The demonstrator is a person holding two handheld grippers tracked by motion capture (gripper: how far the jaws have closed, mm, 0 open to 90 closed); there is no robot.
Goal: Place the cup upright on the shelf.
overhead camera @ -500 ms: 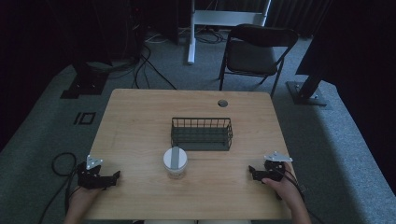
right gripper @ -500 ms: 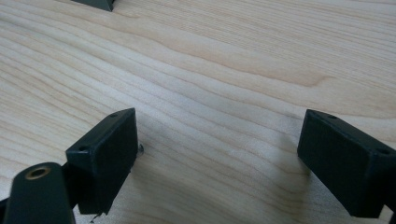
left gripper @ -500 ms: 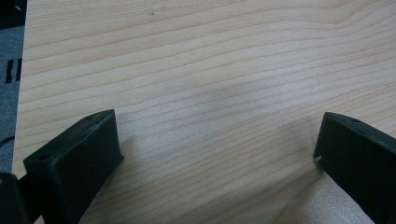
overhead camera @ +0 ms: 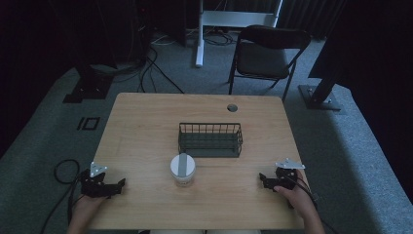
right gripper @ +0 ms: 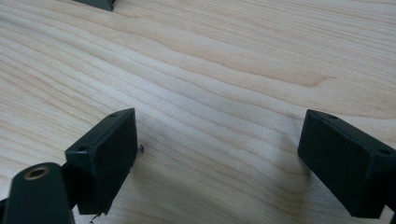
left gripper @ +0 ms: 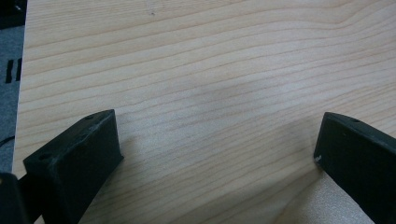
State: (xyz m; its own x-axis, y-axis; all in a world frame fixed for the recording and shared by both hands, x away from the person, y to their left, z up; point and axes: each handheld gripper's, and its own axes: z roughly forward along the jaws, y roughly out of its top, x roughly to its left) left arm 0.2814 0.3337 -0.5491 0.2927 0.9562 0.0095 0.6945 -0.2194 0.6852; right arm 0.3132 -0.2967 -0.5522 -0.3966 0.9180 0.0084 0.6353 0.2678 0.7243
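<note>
High view: a white lidded jar (overhead camera: 182, 168) is seen near the table's (overhead camera: 146, 126) front edge, just before a wire basket (overhead camera: 210, 140) holding nothing visible. The left gripper (overhead camera: 119, 183) and right gripper (overhead camera: 263, 179) are spread wide, well apart from it

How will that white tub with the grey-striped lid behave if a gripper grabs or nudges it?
The tub looks squat and wide, standing upright on the table, so a nudge would probably slide it rather than tip it. Its round wall may slip between flat jaws. It looks like light plastic; what is inside cannot be told.
</note>
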